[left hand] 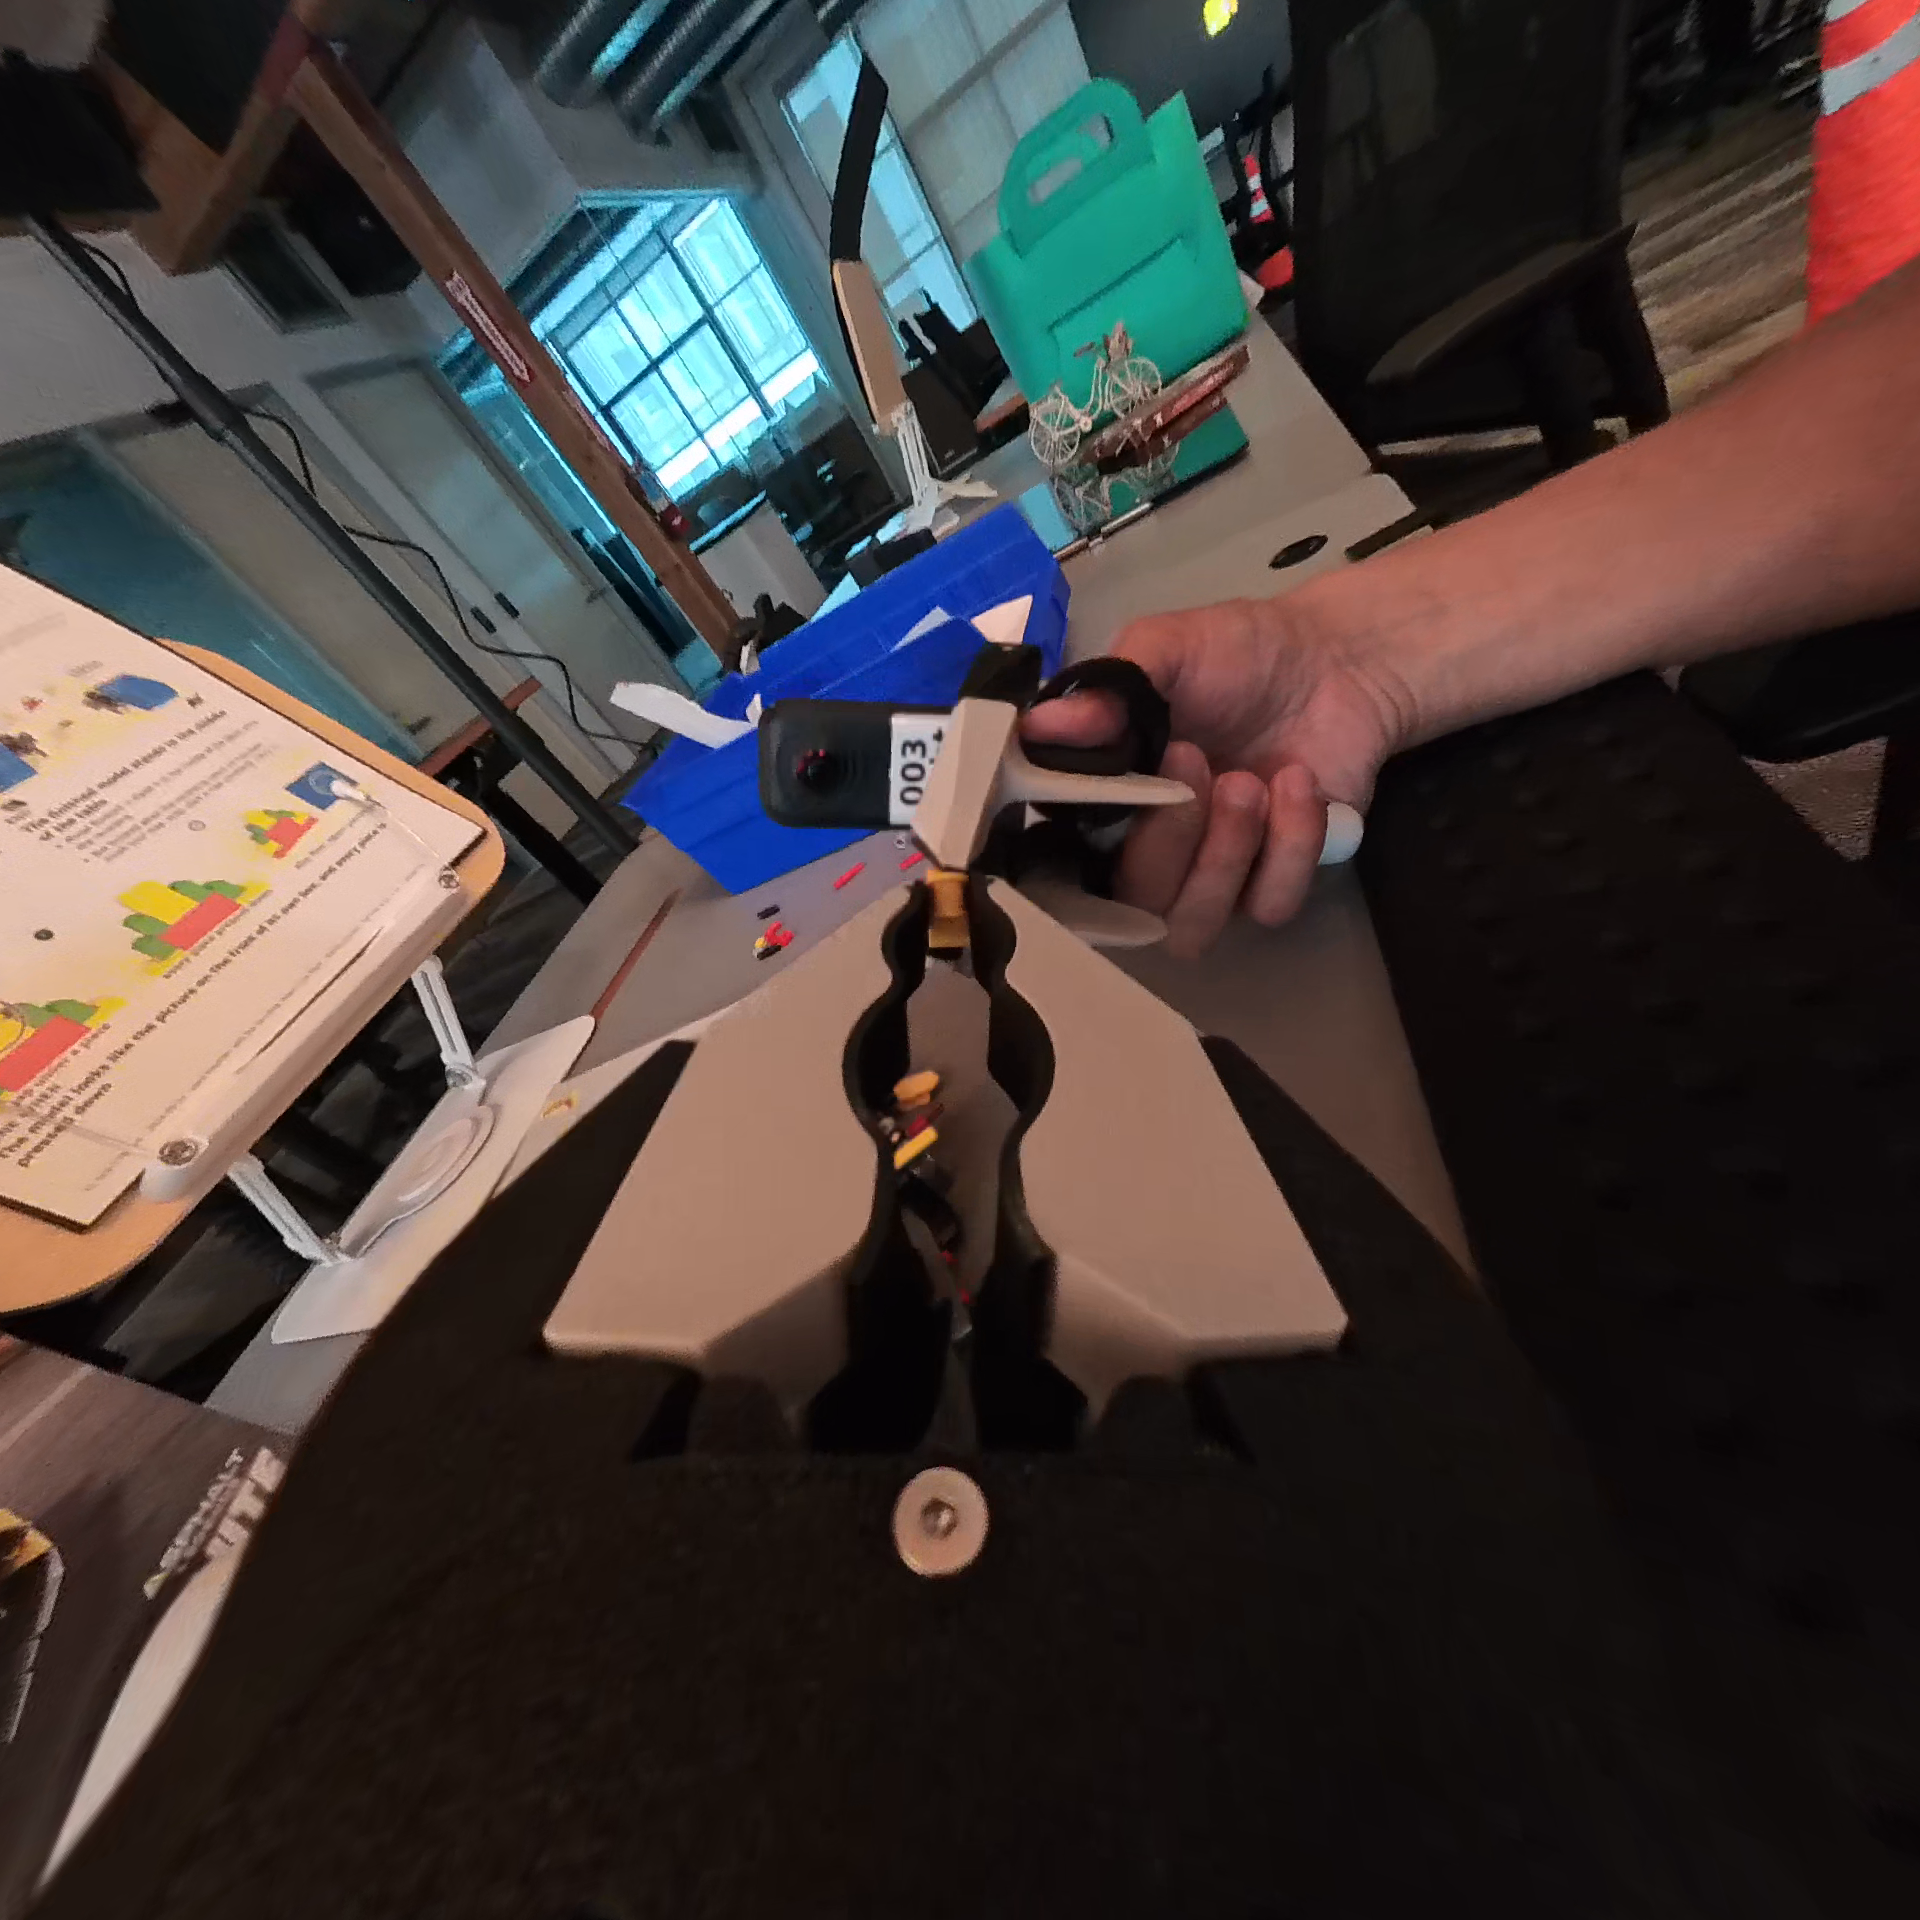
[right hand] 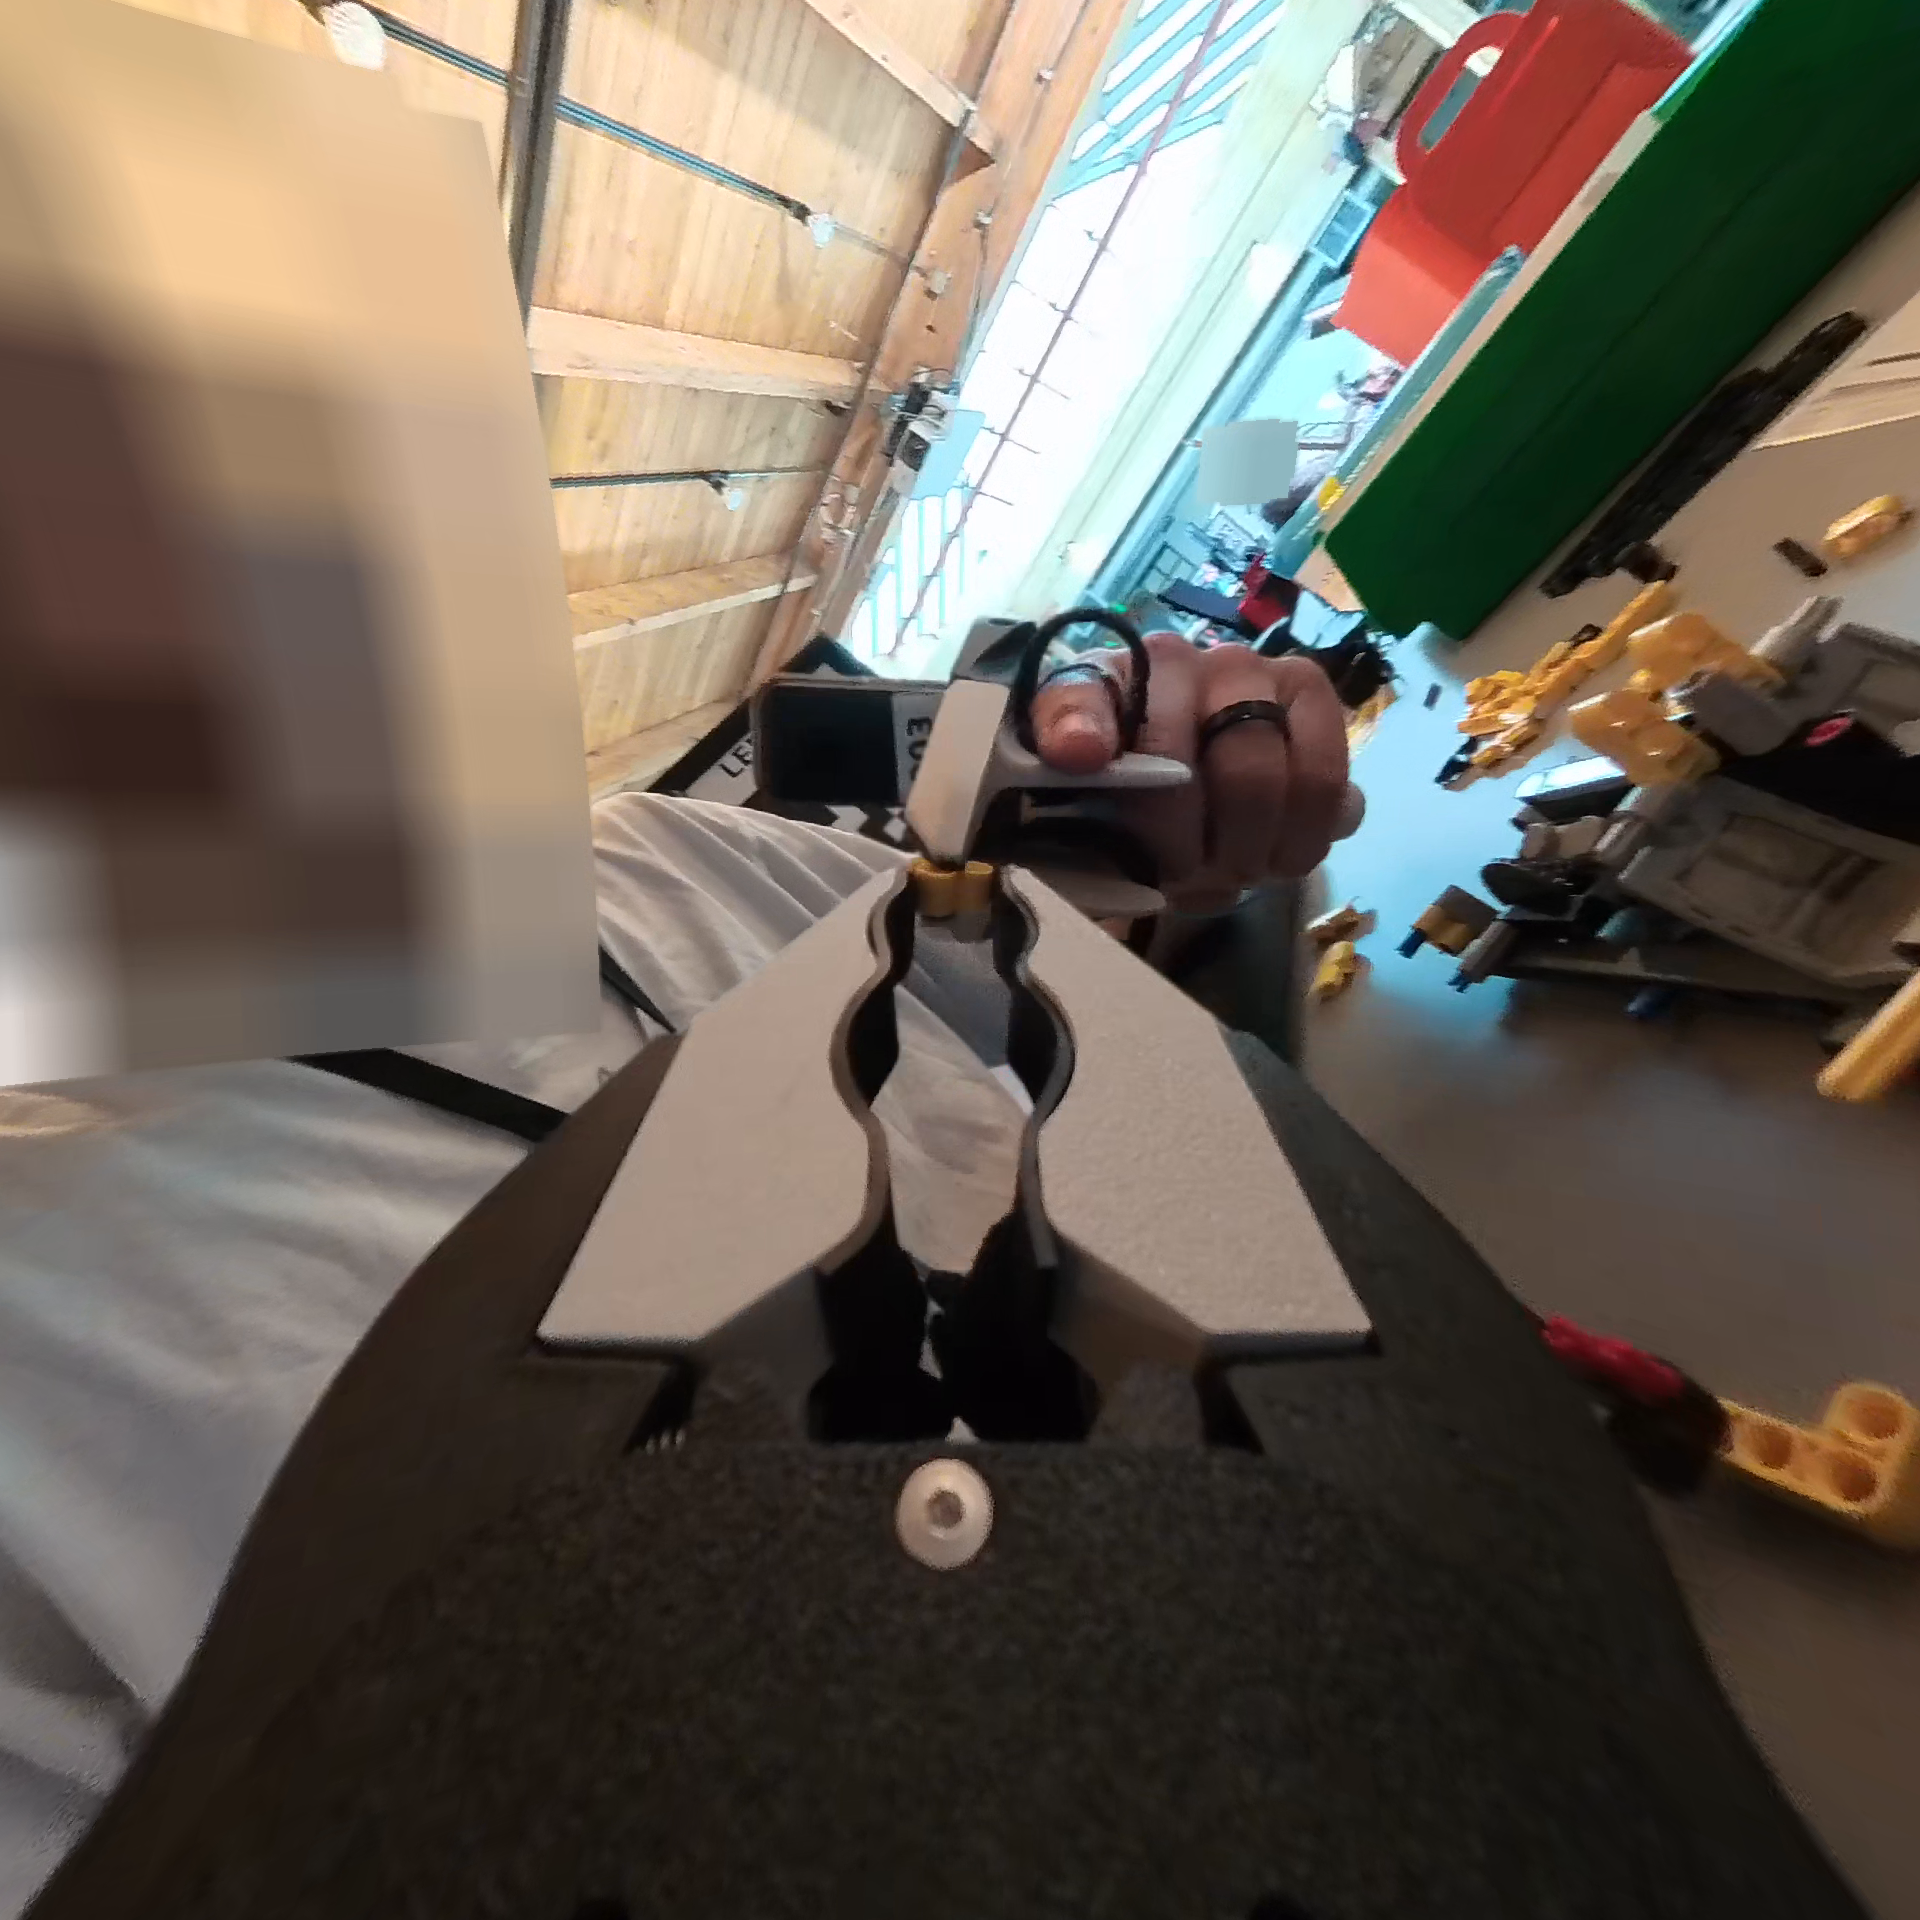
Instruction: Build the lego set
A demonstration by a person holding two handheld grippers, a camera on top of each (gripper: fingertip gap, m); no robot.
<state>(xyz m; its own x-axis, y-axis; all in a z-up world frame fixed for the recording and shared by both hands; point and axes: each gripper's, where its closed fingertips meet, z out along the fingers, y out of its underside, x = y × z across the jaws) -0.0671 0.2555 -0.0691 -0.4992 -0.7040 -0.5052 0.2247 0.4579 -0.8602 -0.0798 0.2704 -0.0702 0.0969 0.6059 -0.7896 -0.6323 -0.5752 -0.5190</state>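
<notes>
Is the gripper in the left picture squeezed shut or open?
Shut. The left gripper has its fingertips pinched on a small yellow lego piece, held in the air where the right gripper meets it.

Your left gripper (left hand: 948,914) is closed on a small yellow lego piece (left hand: 945,920), pinched at the very tips. Your right gripper (left hand: 951,847) meets that piece from the far side, its tip touching the top, with your right hand (left hand: 1236,758) around its handle. Beyond the piece sits a blue bin (left hand: 883,707); left of it, an instruction sheet (left hand: 156,894) on a stand.
</notes>
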